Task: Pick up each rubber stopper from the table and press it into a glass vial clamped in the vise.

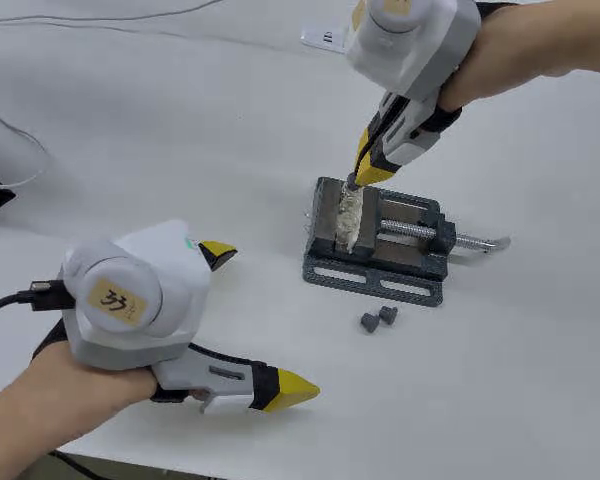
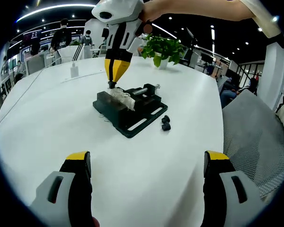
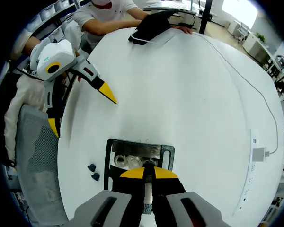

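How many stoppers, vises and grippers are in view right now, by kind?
Loose stoppers: 2
Stopper pinched in the right gripper: 1
Vise: 1
Grippers, counting the left gripper: 2
Total: 6
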Demonstrator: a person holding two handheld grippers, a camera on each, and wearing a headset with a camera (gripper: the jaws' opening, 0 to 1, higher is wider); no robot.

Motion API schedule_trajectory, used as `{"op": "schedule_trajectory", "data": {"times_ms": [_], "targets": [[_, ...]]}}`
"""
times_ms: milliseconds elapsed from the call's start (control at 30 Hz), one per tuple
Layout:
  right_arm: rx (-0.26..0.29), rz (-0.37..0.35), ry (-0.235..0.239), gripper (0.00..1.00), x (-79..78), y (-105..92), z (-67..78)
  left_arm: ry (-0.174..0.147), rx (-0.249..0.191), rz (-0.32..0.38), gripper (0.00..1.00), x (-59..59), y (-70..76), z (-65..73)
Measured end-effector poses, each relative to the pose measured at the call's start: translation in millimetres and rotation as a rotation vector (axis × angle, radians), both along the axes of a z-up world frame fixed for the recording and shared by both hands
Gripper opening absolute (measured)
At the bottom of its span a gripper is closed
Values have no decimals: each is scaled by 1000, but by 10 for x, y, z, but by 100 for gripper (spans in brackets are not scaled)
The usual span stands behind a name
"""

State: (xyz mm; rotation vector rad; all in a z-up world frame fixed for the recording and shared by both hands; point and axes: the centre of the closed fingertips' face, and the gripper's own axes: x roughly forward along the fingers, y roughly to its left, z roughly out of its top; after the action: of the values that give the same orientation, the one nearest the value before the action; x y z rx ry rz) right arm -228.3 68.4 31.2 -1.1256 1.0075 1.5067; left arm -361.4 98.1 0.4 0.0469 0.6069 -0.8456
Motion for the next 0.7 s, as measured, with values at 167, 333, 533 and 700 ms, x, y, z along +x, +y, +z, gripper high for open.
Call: {"op": "schedule_trajectory", "data": {"times_ms": [167, 333, 533, 700], "targets": [[-4, -23, 7, 0, -7, -2, -5, 1, -4, 6, 99, 13, 10, 3], [-20, -8, -8, 0, 7, -8, -11, 3, -8, 12, 99, 27, 19, 2], [-19, -32, 4, 0, 4, 6, -12, 4, -11, 18, 99, 38, 26, -2], [-29, -45, 7, 0, -14, 25, -16, 6, -14, 20, 99, 36, 19, -13]]}}
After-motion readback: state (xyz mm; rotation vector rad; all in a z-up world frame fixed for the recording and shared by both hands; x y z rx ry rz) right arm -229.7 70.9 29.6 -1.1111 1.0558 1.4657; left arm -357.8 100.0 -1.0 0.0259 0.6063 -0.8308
